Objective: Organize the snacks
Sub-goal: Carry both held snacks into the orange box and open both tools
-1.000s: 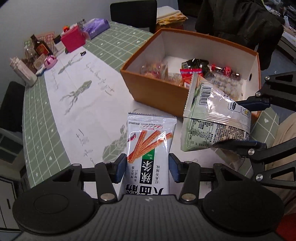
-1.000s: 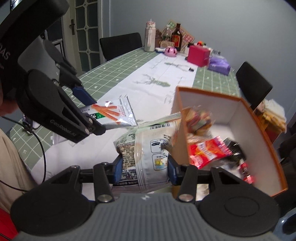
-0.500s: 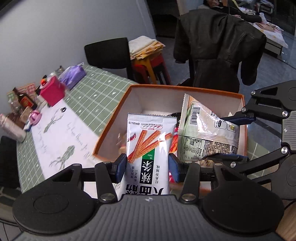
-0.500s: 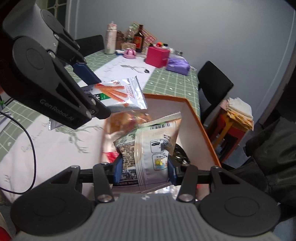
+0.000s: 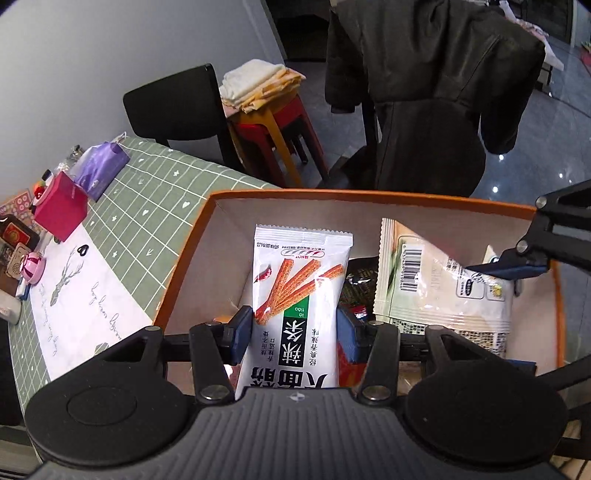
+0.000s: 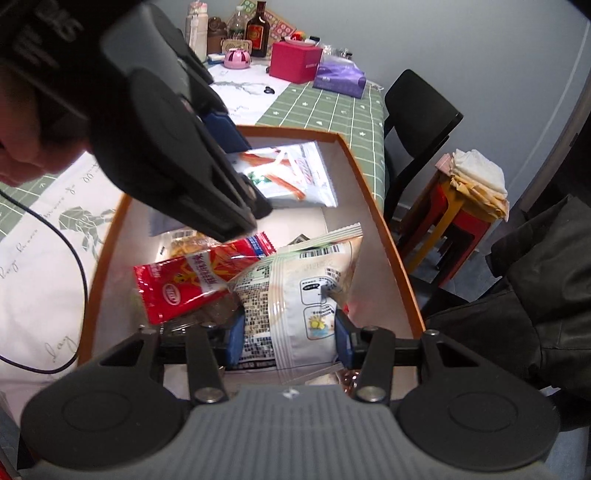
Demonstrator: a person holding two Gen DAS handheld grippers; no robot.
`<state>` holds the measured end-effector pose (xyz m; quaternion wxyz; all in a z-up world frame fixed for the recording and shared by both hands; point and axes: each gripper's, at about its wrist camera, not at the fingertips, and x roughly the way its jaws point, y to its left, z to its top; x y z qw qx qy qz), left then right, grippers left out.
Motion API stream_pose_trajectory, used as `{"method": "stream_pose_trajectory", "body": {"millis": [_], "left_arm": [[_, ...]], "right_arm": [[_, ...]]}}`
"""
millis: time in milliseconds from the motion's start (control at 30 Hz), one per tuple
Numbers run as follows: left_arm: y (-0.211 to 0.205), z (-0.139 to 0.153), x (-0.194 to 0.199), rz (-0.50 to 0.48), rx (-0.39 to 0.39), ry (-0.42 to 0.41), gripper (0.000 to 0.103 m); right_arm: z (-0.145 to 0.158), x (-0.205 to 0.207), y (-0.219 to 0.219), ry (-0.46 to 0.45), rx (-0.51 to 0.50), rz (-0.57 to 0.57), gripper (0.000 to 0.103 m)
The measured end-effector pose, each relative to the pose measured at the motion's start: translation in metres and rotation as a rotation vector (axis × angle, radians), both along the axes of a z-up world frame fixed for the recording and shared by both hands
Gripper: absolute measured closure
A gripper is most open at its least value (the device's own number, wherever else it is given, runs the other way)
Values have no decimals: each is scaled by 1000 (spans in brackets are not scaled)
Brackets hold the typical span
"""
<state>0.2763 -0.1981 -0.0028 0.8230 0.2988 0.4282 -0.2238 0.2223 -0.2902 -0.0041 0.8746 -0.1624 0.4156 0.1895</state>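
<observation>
My left gripper (image 5: 295, 334) is shut on a white snack packet with orange sticks printed on it (image 5: 299, 291) and holds it over the inside of the orange box (image 5: 192, 254). My right gripper (image 6: 288, 341) is shut on a pale green-and-white snack bag with a barcode (image 6: 303, 295), also held inside the box (image 6: 384, 236). The bag shows in the left wrist view (image 5: 436, 284) and the white packet in the right wrist view (image 6: 291, 173). A red snack packet (image 6: 192, 280) and other snacks lie in the box.
The box stands on a table with a green checked cloth (image 5: 155, 192) and white runner (image 5: 85, 291). A pink box (image 5: 61, 206), purple pack (image 5: 99, 170) and bottles (image 6: 255, 29) are at the far end. A black chair (image 5: 177, 107), red stool (image 5: 280, 125) and dark coat (image 5: 436, 92) stand beyond.
Both grippers moved forward and down from above the table into the box, each still holding its packet. The box now fills both views.
</observation>
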Motion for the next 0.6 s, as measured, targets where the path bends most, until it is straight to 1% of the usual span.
{"method": "stream_pose_trajectory", "body": {"millis": [167, 300, 433, 500, 567, 600], "left_arm": [[-2, -23, 14, 7, 29, 48, 48], [-3, -36, 22, 11, 34, 71, 48], [-3, -47, 30, 29, 44, 64, 48], [-1, -50, 32, 34, 29, 69, 47], [-1, -52, 34, 36, 31, 68, 41], [-2, -52, 33, 31, 35, 67, 40]], "right_arm": [[-11, 14, 0, 32, 0, 0, 56], [-19, 25, -1, 65, 18, -9, 56], [-23, 29, -1, 75, 31, -21, 56], [-24, 31, -2, 76, 38, -27, 56], [-25, 32, -2, 78, 42, -31, 55], [-26, 33, -2, 79, 45, -32, 54]]}}
